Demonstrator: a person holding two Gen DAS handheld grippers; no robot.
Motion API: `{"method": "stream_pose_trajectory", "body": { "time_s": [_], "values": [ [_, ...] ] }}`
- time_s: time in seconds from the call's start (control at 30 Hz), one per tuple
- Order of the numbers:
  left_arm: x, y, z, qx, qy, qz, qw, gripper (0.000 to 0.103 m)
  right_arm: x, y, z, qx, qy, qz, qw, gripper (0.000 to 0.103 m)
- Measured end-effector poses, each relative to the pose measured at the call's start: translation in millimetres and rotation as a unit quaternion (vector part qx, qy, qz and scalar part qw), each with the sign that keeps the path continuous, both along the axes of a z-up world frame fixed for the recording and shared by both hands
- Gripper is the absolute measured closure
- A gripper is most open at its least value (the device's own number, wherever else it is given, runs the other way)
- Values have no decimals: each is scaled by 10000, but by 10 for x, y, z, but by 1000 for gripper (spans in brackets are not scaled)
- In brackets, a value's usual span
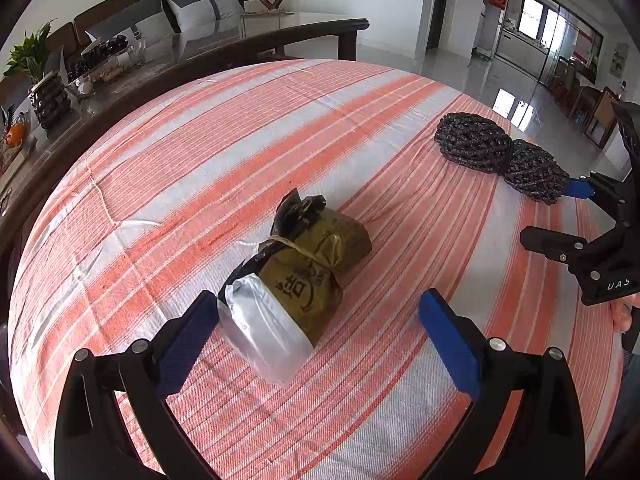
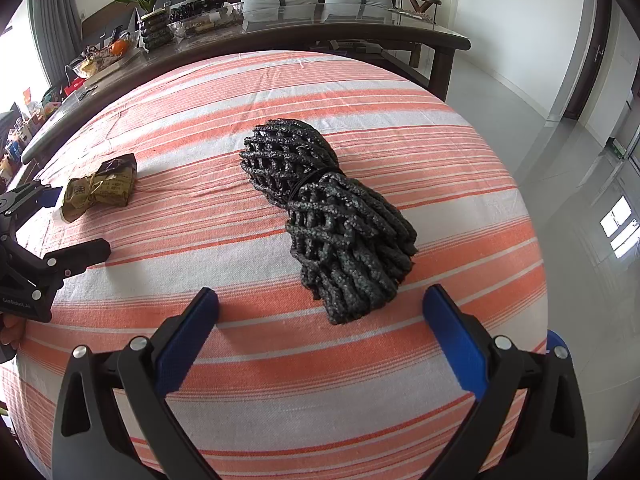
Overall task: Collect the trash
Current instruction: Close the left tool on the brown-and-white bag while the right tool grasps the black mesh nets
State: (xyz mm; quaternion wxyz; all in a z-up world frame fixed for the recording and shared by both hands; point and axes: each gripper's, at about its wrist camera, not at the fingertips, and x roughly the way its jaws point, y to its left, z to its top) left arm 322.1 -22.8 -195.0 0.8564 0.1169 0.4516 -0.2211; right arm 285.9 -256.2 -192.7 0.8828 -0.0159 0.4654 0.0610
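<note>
Gaping empty, both grippers' fingers [image 1: 192, 332] [image 2: 188, 332]: left view alone shows the bundle's silver end [image 1: 260, 332].

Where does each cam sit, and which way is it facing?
Left wrist: on the left gripper, angled down at the tied brown packet on the striped cloth; own open jaws at bottom, right gripper at the right edge.
Right wrist: on the right gripper, angled down at the black net bundle; own open jaws at bottom, left gripper and a bit of hand at the left edge.
Shared: both bundles, the cloth, the dark glass-topped table behind.
</note>
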Motion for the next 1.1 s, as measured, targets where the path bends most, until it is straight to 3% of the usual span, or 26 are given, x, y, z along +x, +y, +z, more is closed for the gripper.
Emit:
{"method": "stream_pose_trajectory", "body": {
  "time_s": [0.37, 0.47, 0.6, 0.7, 0.8, 0.87, 1.0, 1.07, 1.1],
  "values": [
    [-5, -4, 2, -7, 10, -17, 10000, 4, -4, -1, 1, 7, -1, -1, 10000, 4],
    [29, 12, 31, 6, 101, -311, 9995, 4, -17, -51, 17, 175, -21, 62, 9998, 4],
    [128, 204, 102, -46, 186, -648, 9977, 4, 5, -186, 129, 477, 218, 430, 9977, 5],
    [232, 302, 157, -276, 300, -877, 9953, 5, 91, -143, 371, 36, 203, 968, 9951, 5],
    [329, 280, 182, -440, 449, -1048, 9925, 5, 268, 38, 486, -387, 489, 1631, 9846, 5],
    [355, 229, 204, -360, 402, -1124, 9922, 10, 411, 167, 486, -637, 629, 1849, 9787, 5],
    [412, 139, 160, -239, 563, -1174, 9912, 33, 659, 288, 336, -843, 1148, 1743, 9743, 5],
    [390, 95, 135, -21, 463, -1192, 9918, 44, 711, 305, 300, -803, 1278, 1691, 9740, 19],
    [381, 85, 144, 74, 402, -1161, 9924, 57, 720, 309, 285, -719, 1353, 1669, 9740, 50]
  ]
}}
